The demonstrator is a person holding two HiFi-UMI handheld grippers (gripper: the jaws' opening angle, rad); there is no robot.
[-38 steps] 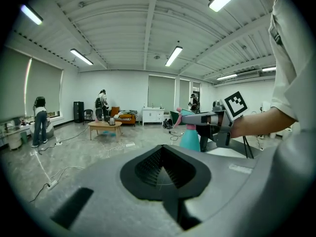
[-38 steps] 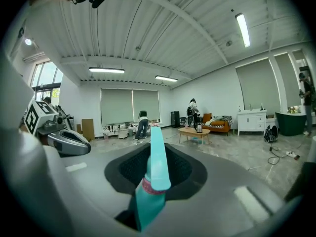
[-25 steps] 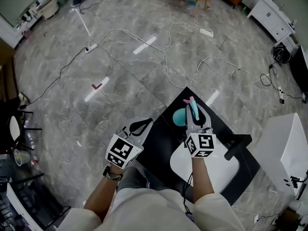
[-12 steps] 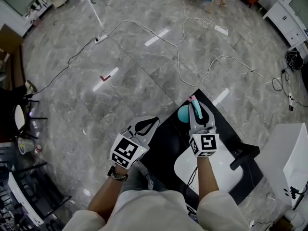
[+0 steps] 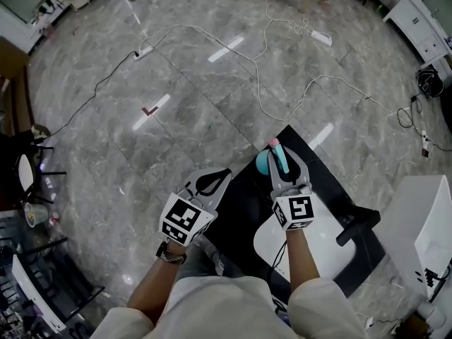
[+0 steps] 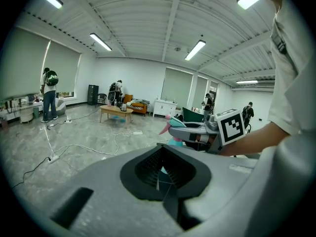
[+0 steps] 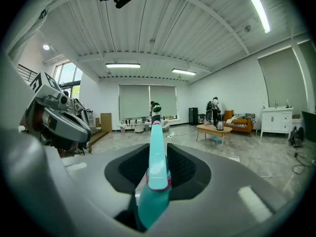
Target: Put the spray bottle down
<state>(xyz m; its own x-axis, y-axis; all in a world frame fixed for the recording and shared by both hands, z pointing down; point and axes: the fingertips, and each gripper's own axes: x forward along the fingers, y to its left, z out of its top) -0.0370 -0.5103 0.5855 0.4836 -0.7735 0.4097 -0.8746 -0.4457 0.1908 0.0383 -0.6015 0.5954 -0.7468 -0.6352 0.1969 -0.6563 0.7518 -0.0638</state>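
As seen in the head view, the spray bottle [image 5: 263, 162] is carried between the right gripper [image 5: 282, 159] fingers, over a black surface [image 5: 240, 205]. Left gripper view: the left gripper [image 6: 160, 181] fingers are pressed together, empty. Right gripper view: the fingers are clamped on the bottle.

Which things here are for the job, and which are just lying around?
For the job: spray bottle; right hand-held gripper, shut on it; black surface below, probably where it lands.

Just lying about: left hand-held gripper, shut and empty; white floor cables; power strip.
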